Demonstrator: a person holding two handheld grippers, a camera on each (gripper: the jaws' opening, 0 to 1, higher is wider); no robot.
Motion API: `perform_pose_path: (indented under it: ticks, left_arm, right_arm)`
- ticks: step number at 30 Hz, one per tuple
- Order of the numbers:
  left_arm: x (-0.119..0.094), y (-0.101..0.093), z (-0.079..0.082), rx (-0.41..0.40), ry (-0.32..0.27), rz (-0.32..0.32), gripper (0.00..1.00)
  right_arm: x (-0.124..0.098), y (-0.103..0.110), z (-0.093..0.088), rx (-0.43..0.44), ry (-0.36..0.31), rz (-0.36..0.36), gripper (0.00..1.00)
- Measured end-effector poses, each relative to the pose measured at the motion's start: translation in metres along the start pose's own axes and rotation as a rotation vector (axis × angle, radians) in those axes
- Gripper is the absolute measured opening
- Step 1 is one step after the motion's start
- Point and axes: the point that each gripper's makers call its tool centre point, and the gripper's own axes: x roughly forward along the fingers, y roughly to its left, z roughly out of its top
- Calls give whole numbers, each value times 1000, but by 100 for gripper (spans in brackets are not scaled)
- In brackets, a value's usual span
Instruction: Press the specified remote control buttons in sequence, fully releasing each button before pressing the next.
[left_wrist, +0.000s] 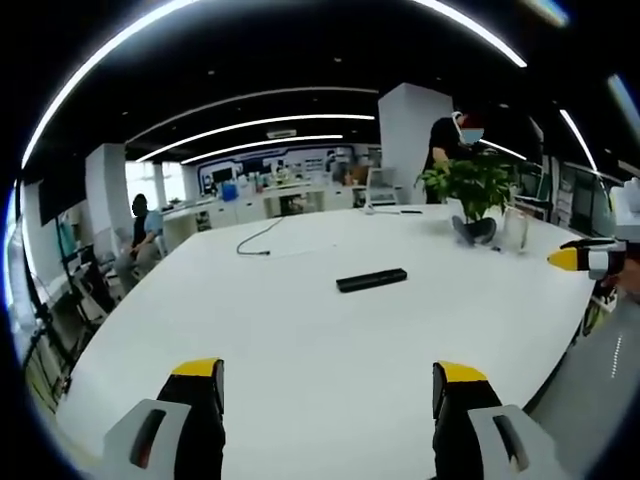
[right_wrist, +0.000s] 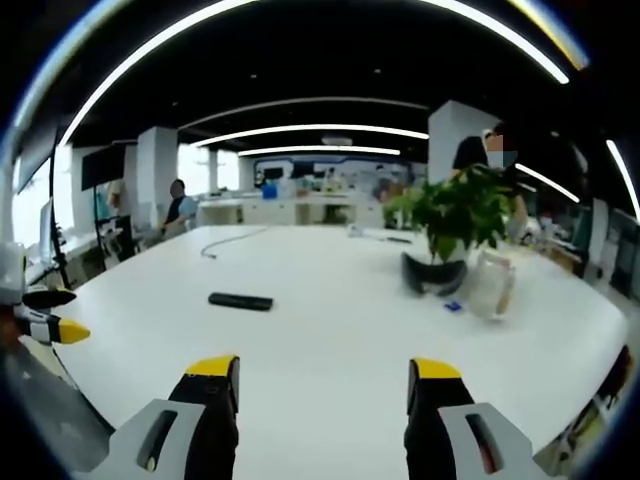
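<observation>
A slim black remote control (left_wrist: 371, 280) lies flat near the middle of the white table (left_wrist: 300, 340), well ahead of my left gripper (left_wrist: 328, 375), whose yellow-tipped jaws stand wide open with nothing between them. In the right gripper view the remote control (right_wrist: 240, 301) lies ahead and to the left of my right gripper (right_wrist: 323, 370), also open and holding nothing. The right gripper's yellow tip (left_wrist: 578, 259) pokes in at the right edge of the left gripper view. The left gripper's tip (right_wrist: 55, 328) shows at the left edge of the right gripper view.
A potted green plant (right_wrist: 455, 215) and a clear container (right_wrist: 490, 285) stand on the table's far right side. A dark cable (left_wrist: 262, 238) lies at the back of the table. One person (left_wrist: 455, 140) stands behind the plant; another person (left_wrist: 145, 230) sits at far left.
</observation>
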Motion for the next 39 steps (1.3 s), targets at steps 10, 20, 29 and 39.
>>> perform_pose_path:
  ticks: [10, 20, 29, 39]
  left_arm:
    - [13, 0, 18, 73, 9, -57, 87]
    - [47, -9, 39, 173, 53, -166, 83]
    - [73, -10, 72, 280, 33, -213, 76]
    - [115, -15, 84, 377, 91, -280, 69]
  right_arm:
    - [0, -2, -1, 2, 5, -7, 64]
    - [1, -2, -2, 3, 9, -7, 63]
    - [2, 2, -8, 22, 50, 13, 53]
    - [3, 5, -24, 18, 147, 29, 33]
